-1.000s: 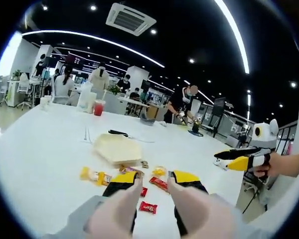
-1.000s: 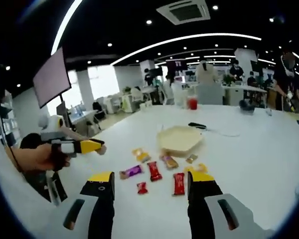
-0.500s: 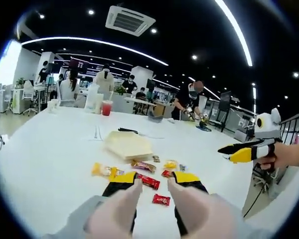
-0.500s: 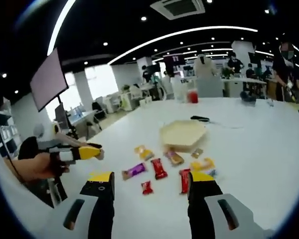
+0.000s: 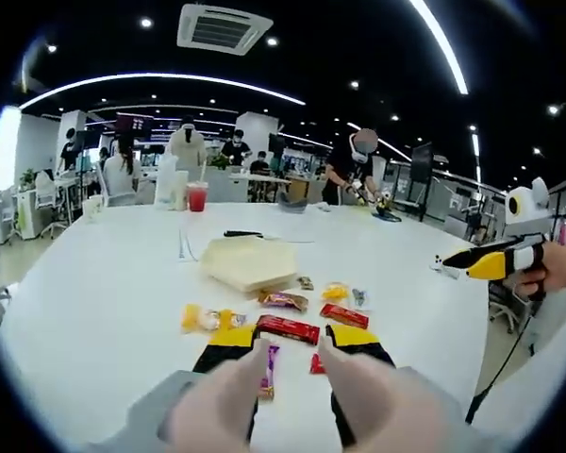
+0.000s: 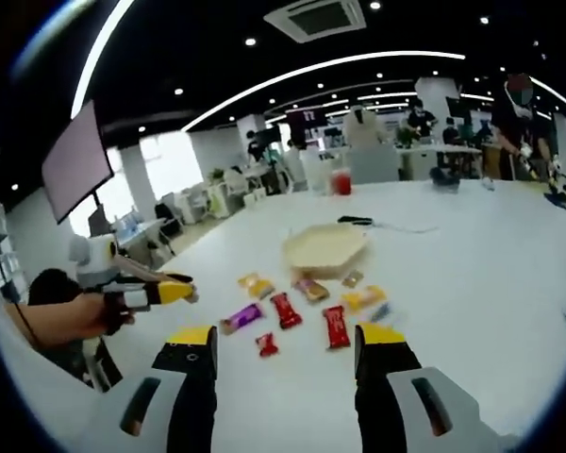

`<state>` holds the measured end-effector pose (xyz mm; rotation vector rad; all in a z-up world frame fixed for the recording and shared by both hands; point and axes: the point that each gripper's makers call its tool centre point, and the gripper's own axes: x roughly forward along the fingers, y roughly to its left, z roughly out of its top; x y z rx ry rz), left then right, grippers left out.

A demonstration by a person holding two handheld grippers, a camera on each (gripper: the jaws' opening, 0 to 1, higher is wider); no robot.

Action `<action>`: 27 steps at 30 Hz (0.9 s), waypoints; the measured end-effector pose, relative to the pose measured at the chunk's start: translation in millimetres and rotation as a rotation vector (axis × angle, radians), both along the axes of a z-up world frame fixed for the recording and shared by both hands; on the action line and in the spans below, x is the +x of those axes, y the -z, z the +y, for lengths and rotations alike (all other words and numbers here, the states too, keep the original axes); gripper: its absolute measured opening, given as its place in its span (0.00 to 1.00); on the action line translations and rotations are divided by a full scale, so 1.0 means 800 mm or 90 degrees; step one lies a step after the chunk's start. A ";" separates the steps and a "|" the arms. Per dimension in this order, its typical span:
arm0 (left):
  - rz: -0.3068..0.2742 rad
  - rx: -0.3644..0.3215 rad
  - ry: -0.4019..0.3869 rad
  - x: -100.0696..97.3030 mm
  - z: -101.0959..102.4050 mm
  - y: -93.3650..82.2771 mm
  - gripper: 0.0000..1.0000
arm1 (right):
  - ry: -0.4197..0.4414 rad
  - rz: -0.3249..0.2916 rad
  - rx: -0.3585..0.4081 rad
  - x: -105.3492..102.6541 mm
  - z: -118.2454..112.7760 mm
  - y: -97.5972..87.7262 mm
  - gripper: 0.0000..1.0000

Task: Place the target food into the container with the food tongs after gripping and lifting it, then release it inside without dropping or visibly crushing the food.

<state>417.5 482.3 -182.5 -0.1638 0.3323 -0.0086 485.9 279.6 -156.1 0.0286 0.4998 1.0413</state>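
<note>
- Left gripper (image 5: 292, 351): jaws parted, empty, above wrapped snack bars (image 5: 287, 328).
- Right gripper (image 6: 288, 342): parted, empty.
- Black food tongs (image 5: 242, 234) upper centre, beyond beige hexagonal container (image 5: 248, 262), untouched.
- Risk: crushing food if tongs skipped.

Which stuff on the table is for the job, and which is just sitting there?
For the job:
wrapped snacks
pale hexagonal container
black tongs
left gripper
right gripper

Just lying about:
red drink cup
white table

An open office with a dark ceiling (image 5: 340, 38), curved light strips (image 6: 340, 64) at 12 o'clock, and a wide white tabletop (image 5: 85, 283).
</note>
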 end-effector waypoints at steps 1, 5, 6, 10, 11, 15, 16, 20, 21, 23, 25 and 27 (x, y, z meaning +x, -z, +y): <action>0.000 0.002 -0.001 0.001 0.001 0.001 0.27 | 0.004 0.003 0.002 0.000 -0.002 0.001 0.59; -0.006 0.004 -0.009 0.003 0.004 -0.002 0.27 | 0.009 0.013 0.003 -0.001 -0.004 0.004 0.59; -0.006 0.003 -0.010 0.005 0.004 0.000 0.27 | 0.008 0.012 0.002 -0.002 -0.004 0.004 0.59; -0.001 0.002 -0.009 0.013 0.000 0.006 0.27 | 0.009 0.010 0.004 0.002 -0.004 0.003 0.59; -0.001 0.003 -0.008 0.014 0.000 0.006 0.27 | 0.011 0.011 0.007 0.003 -0.004 0.002 0.59; 0.007 0.014 -0.005 0.020 -0.003 0.013 0.27 | 0.008 0.010 0.004 -0.001 -0.002 0.003 0.58; 0.010 0.016 -0.005 0.021 -0.004 0.015 0.27 | 0.007 0.010 0.002 -0.003 -0.002 0.004 0.58; 0.021 0.032 0.000 0.023 -0.004 0.021 0.27 | 0.007 0.007 0.000 -0.008 -0.006 0.005 0.58; 0.024 0.040 0.000 0.025 -0.002 0.024 0.27 | 0.009 0.008 0.002 -0.009 -0.007 0.006 0.58; 0.032 0.059 -0.003 0.027 0.003 0.027 0.27 | 0.006 0.009 -0.002 -0.008 -0.006 0.010 0.58; 0.035 0.062 -0.004 0.028 0.005 0.028 0.27 | 0.004 0.008 -0.008 -0.008 -0.002 0.011 0.58; 0.046 0.058 -0.007 0.030 0.008 0.032 0.27 | 0.006 0.005 -0.001 -0.008 0.001 0.006 0.58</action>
